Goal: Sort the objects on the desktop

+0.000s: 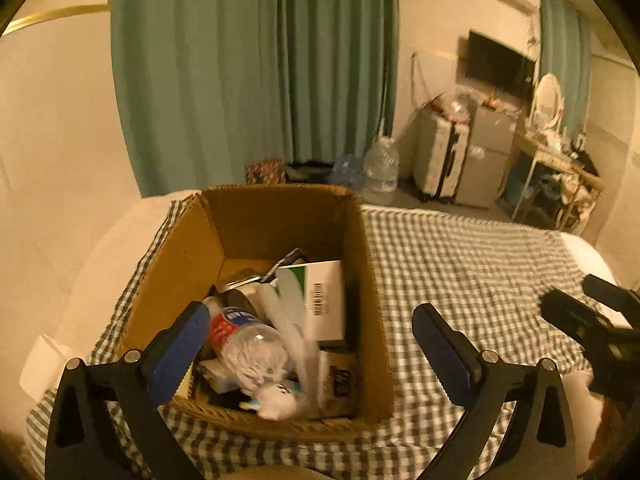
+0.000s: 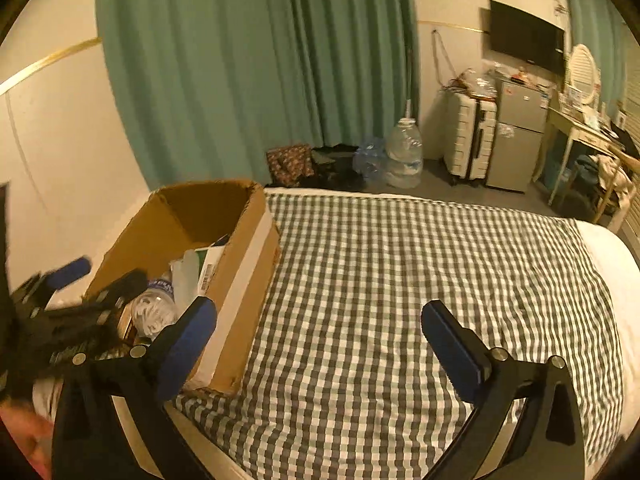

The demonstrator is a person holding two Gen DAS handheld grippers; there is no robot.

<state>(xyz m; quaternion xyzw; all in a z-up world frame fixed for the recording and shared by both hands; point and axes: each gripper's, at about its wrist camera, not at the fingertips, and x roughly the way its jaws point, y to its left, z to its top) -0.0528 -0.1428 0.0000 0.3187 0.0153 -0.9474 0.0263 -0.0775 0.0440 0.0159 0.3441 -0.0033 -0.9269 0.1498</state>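
In the left wrist view, the left gripper (image 1: 312, 344) is held nearest the camera, its blue fingers (image 1: 180, 348) spread wide apart and empty, just above the near edge of the cardboard box (image 1: 192, 256). A water bottle (image 1: 248, 344), a white carton (image 1: 324, 300) and smaller items are seen packed inside. The sorting is judged nearly finished; a release seems just made.

In the right wrist view, the right gripper (image 2: 320, 340) is likewise held apart and empty over the checked bedspread (image 2: 420, 256). No loose object is seen there. Ample open room is offered to the right; the box wall and the bed edge are to be avoided.
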